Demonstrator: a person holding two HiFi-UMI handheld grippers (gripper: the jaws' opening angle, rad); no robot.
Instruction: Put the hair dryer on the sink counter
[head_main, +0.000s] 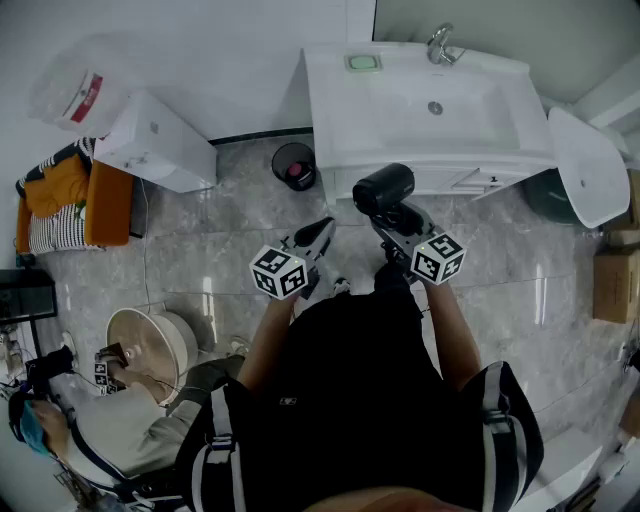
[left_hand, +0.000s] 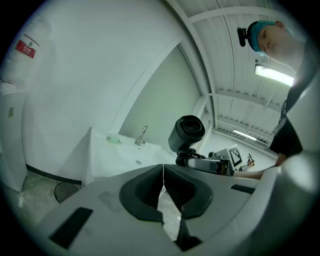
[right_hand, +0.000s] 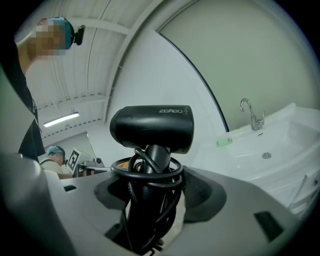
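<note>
A black hair dryer (head_main: 384, 188) with its cord wound round the handle stands upright in my right gripper (head_main: 392, 218), which is shut on the handle. In the right gripper view the dryer (right_hand: 152, 125) fills the middle, its handle and cord between the jaws of that gripper (right_hand: 152, 177). The white sink counter (head_main: 330, 110) lies just ahead, with a faucet (head_main: 440, 45) at its back. My left gripper (head_main: 323, 230) is beside the right one, shut and holding nothing. The left gripper view shows that gripper (left_hand: 163, 167) with its jaws together, with the dryer (left_hand: 187, 132) to its right and the sink counter (left_hand: 100, 150) ahead on the left.
A black waste bin (head_main: 294, 166) sits on the floor left of the sink cabinet. A white box-shaped unit (head_main: 155, 143) stands further left, and a white oval lid (head_main: 585, 165) to the right. Another person (head_main: 40, 420) crouches at lower left beside a round stool (head_main: 150, 340).
</note>
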